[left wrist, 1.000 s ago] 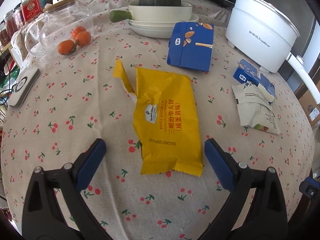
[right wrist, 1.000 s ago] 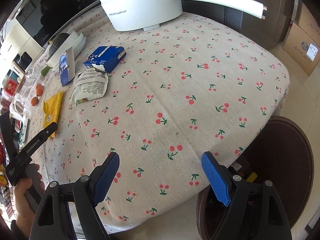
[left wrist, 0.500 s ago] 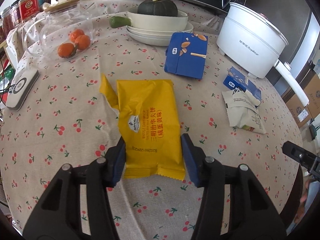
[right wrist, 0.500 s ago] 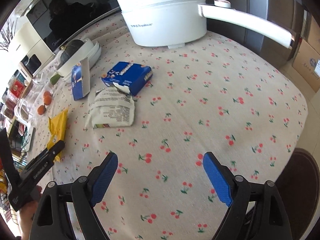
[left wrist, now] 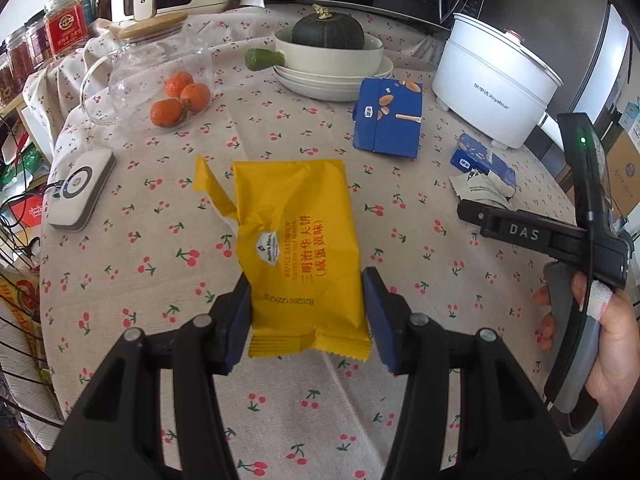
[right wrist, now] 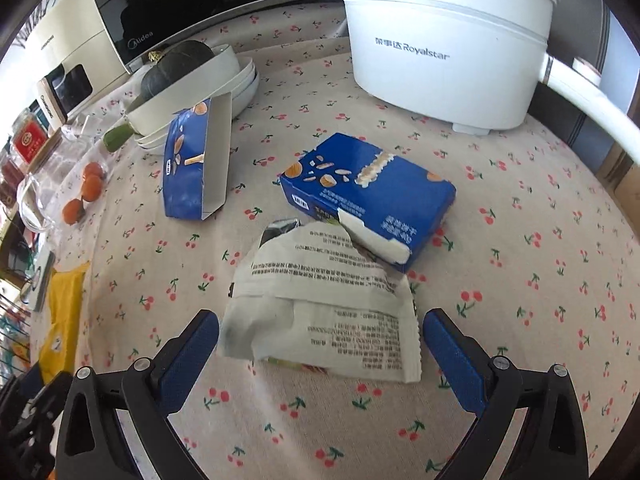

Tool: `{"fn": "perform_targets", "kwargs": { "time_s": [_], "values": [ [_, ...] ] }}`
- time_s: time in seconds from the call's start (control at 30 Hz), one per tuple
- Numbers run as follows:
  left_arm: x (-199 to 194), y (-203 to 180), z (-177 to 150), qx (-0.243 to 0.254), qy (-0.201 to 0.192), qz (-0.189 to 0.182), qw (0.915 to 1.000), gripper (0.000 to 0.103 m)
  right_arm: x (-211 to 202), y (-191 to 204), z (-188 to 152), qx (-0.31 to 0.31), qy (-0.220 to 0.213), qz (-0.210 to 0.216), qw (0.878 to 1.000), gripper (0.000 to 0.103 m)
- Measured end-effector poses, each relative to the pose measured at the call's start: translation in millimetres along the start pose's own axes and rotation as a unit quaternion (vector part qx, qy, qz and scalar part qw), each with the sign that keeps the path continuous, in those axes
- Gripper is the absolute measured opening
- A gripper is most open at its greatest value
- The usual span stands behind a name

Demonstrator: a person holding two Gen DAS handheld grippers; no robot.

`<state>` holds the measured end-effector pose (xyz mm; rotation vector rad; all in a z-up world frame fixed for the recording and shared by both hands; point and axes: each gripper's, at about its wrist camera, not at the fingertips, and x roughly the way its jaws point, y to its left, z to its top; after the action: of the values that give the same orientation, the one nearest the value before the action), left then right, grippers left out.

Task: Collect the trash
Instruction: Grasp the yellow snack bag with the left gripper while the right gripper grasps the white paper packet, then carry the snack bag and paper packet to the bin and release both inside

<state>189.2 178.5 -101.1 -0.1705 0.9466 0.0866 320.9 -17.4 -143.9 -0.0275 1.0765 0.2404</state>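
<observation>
A: Left tool [left wrist: 306,310] has clamped the yellow wrapper [left wrist: 298,248], lifting it off the table [left wrist: 120,248]!
B: Right tool [right wrist: 320,344] moved in, spread wide around the white wrapper [right wrist: 320,308].

In the left wrist view, the right gripper [left wrist: 472,211] hides most of the white wrapper [left wrist: 478,190], and its second finger is not visible, so its opening cannot be judged there. The near edge of the yellow wrapper [left wrist: 298,248] lies partly behind the pads [left wrist: 240,316] of the left gripper [left wrist: 306,316]. The jars [left wrist: 64,32] are cut by the left border. In the right wrist view, the white wrapper [right wrist: 320,304] covers one corner of the blue box [right wrist: 368,196], its small print is too blurred to read, and the pot handle [right wrist: 588,108] leaves the frame at right.
</observation>
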Motion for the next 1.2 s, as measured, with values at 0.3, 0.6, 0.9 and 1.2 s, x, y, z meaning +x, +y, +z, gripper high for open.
{"fn": "perform_targets", "kwargs": {
  "time_s": [0.3,0.6,0.9,1.2],
  "values": [
    [-13.7,-7.4,-4.6,0.007,-0.001,-0.014,0.9999,0.054,-10.0,-1.2,-10.4,-0.029,0.012,-0.005,0.999,0.086],
    [-40.0,-38.4,-17.5,0.036,-0.002,-0.035,0.9987,0.054,-68.2,-36.7,-59.9,-0.043,0.027,0.029,0.998,0.073],
    [-74.6,-76.4,-37.7,0.083,-0.017,-0.039,0.9956,0.054,-145.1,-82.1,-96.9,-0.033,0.015,0.039,0.999,0.073],
    [-99.1,-121.3,-54.5,0.124,-0.02,-0.078,0.9889,0.054,-195.6,-127.5,-133.5,0.019,0.012,0.035,0.999,0.073]
  ]
}}
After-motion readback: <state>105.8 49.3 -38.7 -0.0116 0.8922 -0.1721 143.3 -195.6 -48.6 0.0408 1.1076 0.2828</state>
